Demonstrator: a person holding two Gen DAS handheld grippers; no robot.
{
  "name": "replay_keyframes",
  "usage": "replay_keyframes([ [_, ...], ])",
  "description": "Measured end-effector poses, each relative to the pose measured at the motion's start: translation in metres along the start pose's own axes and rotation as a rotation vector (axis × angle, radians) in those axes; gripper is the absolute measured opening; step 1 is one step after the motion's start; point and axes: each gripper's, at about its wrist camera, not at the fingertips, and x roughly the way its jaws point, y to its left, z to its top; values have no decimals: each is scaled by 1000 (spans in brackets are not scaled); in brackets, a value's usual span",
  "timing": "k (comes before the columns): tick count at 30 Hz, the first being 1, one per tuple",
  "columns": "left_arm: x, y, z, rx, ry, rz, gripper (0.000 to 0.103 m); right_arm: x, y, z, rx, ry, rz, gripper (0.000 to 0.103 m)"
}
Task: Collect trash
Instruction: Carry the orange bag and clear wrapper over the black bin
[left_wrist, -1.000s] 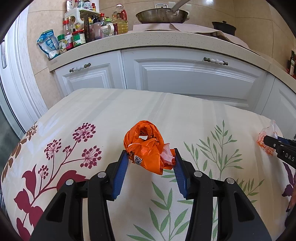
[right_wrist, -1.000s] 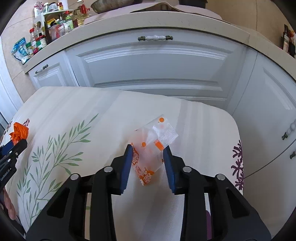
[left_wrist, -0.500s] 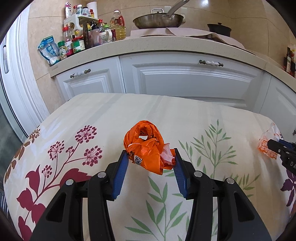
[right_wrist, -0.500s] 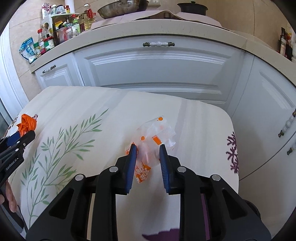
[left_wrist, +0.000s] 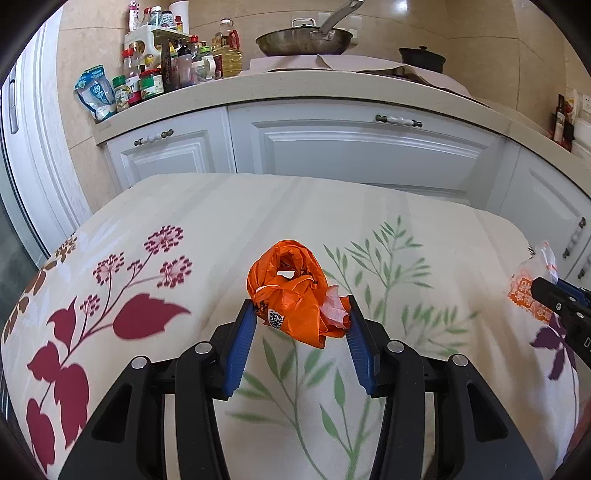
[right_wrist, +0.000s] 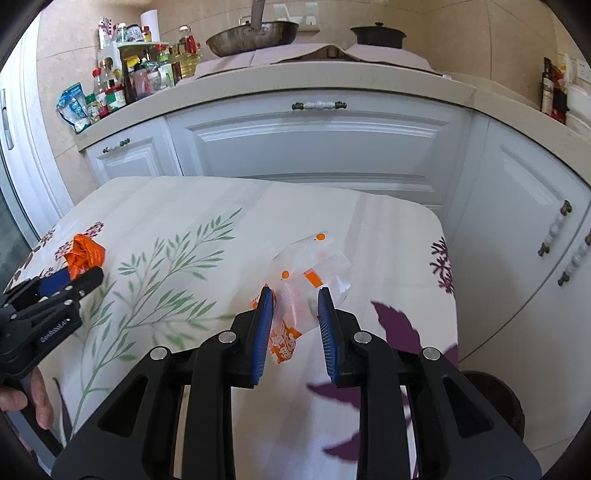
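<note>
A crumpled orange plastic bag (left_wrist: 295, 291) hangs between the blue pads of my left gripper (left_wrist: 301, 314), which is shut on it just above the flowered tablecloth (left_wrist: 207, 229). My right gripper (right_wrist: 295, 306) is shut on a clear wrapper with orange print (right_wrist: 306, 280), held over the cloth's right part. In the right wrist view the left gripper (right_wrist: 79, 273) and its orange bag (right_wrist: 83, 254) show at the far left. The right gripper's tip (left_wrist: 554, 295) with the clear wrapper (left_wrist: 532, 284) sits at the right edge of the left wrist view.
White cabinets (left_wrist: 354, 147) stand just behind the table under a counter (left_wrist: 295, 88) with bottles and jars (left_wrist: 166, 70), a pan (left_wrist: 303, 40) and a black pot (left_wrist: 421, 57). A dark round object (right_wrist: 495, 402) lies on the floor right of the table. A hand (right_wrist: 33, 402) shows bottom left.
Both grippers have drawn back from the cabinets and risen a little with their loads. The right jaws closed in on the clear wrapper and lifted it off the cloth.
</note>
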Motion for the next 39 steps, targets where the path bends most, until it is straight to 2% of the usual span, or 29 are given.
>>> replay_keyframes([
  [10, -43, -10, -13, 8, -55, -51, 48, -49, 8, -29, 21, -55, -5, 24],
  [28, -124, -18, -49, 28, -140, -90, 48, -137, 21, -78, 21, -149, -35, 23],
  [39, -150, -29, -67, 65, -160, -116, 48, -163, 21, -96, 9, -174, -32, 22],
])
